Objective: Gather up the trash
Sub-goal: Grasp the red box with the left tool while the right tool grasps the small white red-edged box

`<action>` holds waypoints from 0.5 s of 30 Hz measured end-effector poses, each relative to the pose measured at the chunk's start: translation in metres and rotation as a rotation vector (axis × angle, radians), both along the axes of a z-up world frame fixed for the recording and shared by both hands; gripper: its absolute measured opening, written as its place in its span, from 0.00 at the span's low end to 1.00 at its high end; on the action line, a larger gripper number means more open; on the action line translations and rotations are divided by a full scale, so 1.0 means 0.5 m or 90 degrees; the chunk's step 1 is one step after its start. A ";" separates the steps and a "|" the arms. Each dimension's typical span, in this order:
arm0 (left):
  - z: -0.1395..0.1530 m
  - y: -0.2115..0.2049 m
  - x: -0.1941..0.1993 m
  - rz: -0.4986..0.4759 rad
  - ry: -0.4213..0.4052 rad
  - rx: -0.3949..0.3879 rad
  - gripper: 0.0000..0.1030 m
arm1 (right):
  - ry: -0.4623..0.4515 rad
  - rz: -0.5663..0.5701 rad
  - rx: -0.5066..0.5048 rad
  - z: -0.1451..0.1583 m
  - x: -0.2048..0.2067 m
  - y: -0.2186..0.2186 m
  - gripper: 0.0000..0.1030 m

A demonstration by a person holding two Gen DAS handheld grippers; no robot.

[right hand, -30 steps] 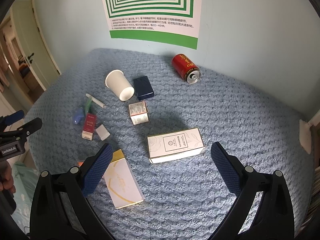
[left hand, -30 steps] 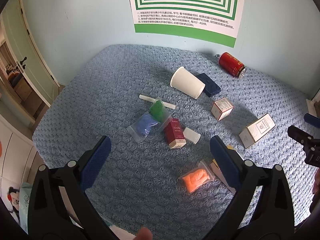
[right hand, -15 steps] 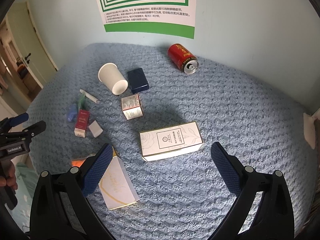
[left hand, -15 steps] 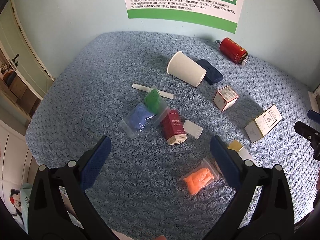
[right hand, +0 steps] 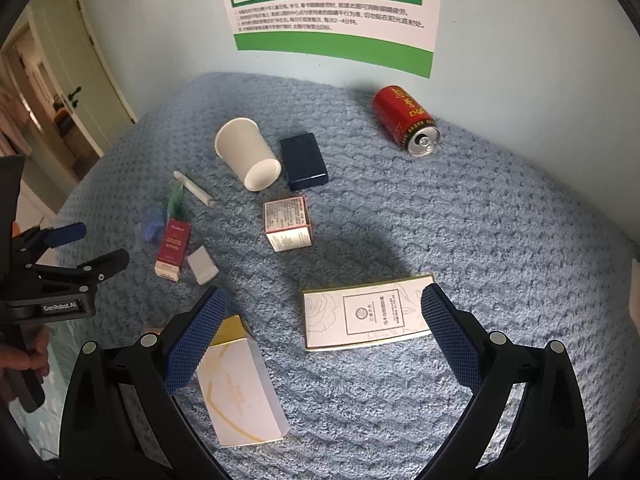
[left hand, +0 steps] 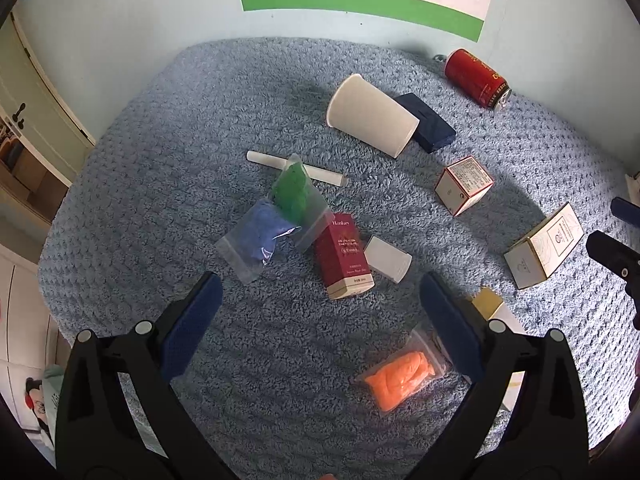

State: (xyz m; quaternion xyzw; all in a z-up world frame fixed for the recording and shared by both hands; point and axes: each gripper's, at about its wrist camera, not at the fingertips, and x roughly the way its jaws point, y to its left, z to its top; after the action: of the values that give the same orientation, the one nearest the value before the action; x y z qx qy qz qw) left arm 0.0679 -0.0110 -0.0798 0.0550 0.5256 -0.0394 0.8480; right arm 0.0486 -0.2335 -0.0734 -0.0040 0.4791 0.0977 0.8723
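Trash lies scattered on a blue blanket (left hand: 160, 152). My left gripper (left hand: 318, 312) is open and empty above a dark red carton (left hand: 344, 256), with a small white box (left hand: 387, 259), a blue bag (left hand: 258, 238), a green bag (left hand: 294, 194) and an orange bag (left hand: 400, 376) around it. My right gripper (right hand: 320, 328) is open and empty above a white rose-print box (right hand: 366, 312). A white and gold box (right hand: 240, 388) lies by its left finger. A paper cup (right hand: 248, 152), a navy box (right hand: 304, 160), a small cube box (right hand: 286, 222) and a red can (right hand: 406, 120) lie farther back.
A white paper stick (left hand: 296, 168) lies behind the green bag. A green-striped poster (right hand: 332, 12) hangs on the wall behind the bed. A door (right hand: 84, 64) stands at the left. The left gripper (right hand: 68, 264) shows in the right wrist view.
Both grippers have moved forward and lower toward the blanket, so the items look larger. Both stay open; nothing was picked up.
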 end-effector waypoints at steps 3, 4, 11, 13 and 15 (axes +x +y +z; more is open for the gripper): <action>-0.015 -0.001 0.014 -0.008 0.012 0.000 0.93 | 0.009 0.033 0.010 -0.014 0.027 0.012 0.94; -0.021 -0.002 0.019 -0.011 0.017 0.002 0.92 | 0.014 0.042 0.009 -0.020 0.036 0.015 0.93; -0.075 -0.002 0.056 -0.038 0.073 -0.013 0.76 | 0.041 0.115 0.006 -0.062 0.109 0.033 0.93; -0.095 -0.002 0.068 -0.047 0.094 -0.019 0.73 | 0.045 0.138 -0.004 -0.075 0.130 0.041 0.93; -0.112 -0.001 0.075 -0.055 0.108 -0.019 0.70 | 0.056 0.155 -0.011 -0.093 0.154 0.048 0.93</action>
State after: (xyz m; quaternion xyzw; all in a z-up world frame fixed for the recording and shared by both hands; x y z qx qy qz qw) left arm 0.1051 -0.0113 -0.1359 0.0615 0.5924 -0.0879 0.7985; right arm 0.1257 -0.2096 -0.1197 -0.0657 0.5135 0.1990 0.8321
